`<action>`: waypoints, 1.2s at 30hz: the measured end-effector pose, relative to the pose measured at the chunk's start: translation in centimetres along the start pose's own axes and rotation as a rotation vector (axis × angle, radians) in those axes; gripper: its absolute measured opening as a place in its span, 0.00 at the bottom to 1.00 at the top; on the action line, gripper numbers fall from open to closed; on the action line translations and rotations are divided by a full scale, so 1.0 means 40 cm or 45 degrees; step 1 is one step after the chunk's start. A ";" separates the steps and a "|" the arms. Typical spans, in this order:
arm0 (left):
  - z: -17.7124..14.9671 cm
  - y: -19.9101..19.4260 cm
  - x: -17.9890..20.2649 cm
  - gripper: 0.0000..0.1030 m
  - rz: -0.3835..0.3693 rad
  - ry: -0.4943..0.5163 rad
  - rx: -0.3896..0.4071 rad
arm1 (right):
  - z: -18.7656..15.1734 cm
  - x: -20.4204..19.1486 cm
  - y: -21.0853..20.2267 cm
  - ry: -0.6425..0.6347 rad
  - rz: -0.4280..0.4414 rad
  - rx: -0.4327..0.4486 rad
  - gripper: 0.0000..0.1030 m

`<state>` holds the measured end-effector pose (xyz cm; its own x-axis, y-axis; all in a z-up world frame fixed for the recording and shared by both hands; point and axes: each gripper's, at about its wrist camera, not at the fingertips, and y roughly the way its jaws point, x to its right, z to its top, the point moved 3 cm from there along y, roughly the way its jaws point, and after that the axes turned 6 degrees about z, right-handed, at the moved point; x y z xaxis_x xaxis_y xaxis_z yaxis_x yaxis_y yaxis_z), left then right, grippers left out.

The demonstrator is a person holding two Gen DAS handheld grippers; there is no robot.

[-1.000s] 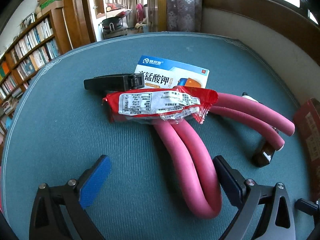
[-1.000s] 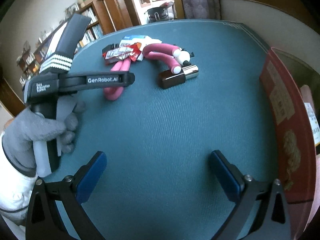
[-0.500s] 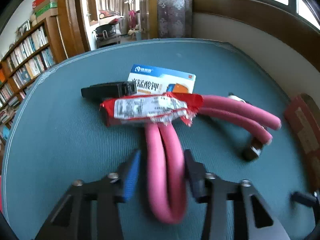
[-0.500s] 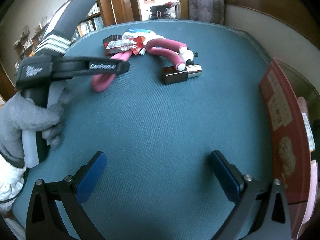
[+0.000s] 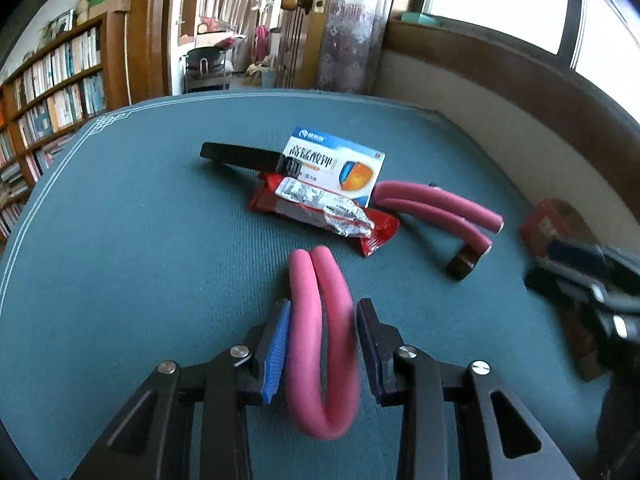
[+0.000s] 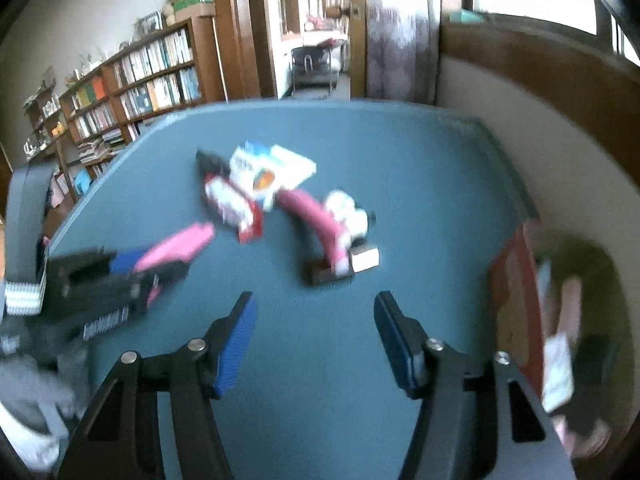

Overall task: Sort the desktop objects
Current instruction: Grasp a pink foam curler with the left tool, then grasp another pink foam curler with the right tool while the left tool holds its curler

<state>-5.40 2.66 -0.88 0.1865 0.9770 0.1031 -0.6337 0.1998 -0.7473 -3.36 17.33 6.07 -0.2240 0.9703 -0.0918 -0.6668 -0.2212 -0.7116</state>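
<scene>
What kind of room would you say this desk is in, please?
Most likely a home study or living room: a tall bookshelf packed with books, a wooden doorway opening onto another room, and a window beside the blue-green table.

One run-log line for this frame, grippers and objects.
left gripper: shut on pink foam roller | right gripper: closing, nothing between pads | red snack packet, medicine box: on table
</scene>
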 end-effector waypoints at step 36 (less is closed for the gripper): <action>-0.060 -0.015 0.026 0.18 -0.026 0.040 -0.071 | -0.078 0.047 -0.156 0.197 0.230 0.130 0.15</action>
<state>-3.02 3.38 -1.90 0.2230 0.9699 0.0982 -0.5873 0.2141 -0.7806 2.60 20.83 8.18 -0.2399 0.9158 -0.3221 -0.6960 -0.3936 -0.6006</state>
